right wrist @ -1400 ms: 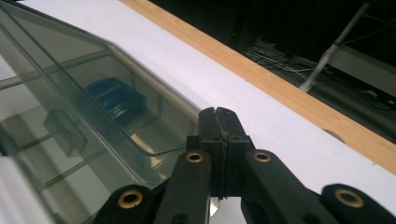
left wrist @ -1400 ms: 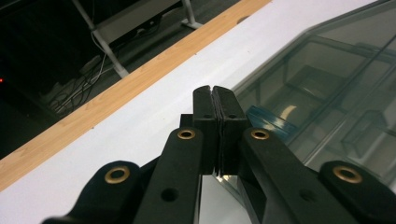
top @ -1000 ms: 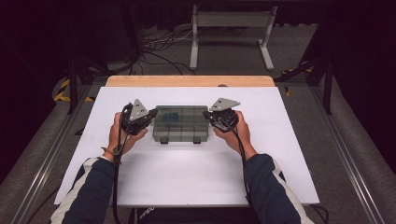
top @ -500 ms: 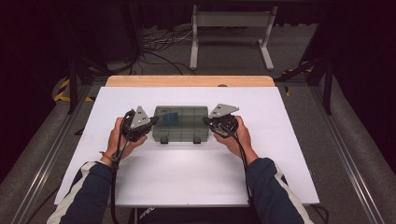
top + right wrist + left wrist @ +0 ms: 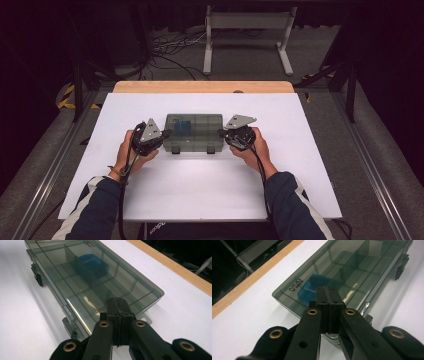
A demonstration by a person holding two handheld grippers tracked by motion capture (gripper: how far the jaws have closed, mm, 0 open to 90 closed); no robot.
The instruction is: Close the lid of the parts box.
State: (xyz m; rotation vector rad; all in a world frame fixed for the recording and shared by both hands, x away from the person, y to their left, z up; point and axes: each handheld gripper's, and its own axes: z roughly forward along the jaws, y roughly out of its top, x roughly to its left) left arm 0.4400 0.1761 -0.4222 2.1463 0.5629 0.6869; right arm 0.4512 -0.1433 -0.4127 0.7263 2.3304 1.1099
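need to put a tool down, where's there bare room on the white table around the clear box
Bare white table runs between the compartment box and the near edge, between the forearms. More lies behind the box up to the wooden strip, and at the far left and right sides. It is crowded at the box's two ends, where the left gripper and right gripper sit.

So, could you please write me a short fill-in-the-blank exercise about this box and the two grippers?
1. The lid of the smoky plastic box is ____.
2. The small thing inside is coloured ____.
3. The left gripper has its jaws ____.
4. The right gripper is at the box's ____ end.

Missing words: closed; blue; shut; right
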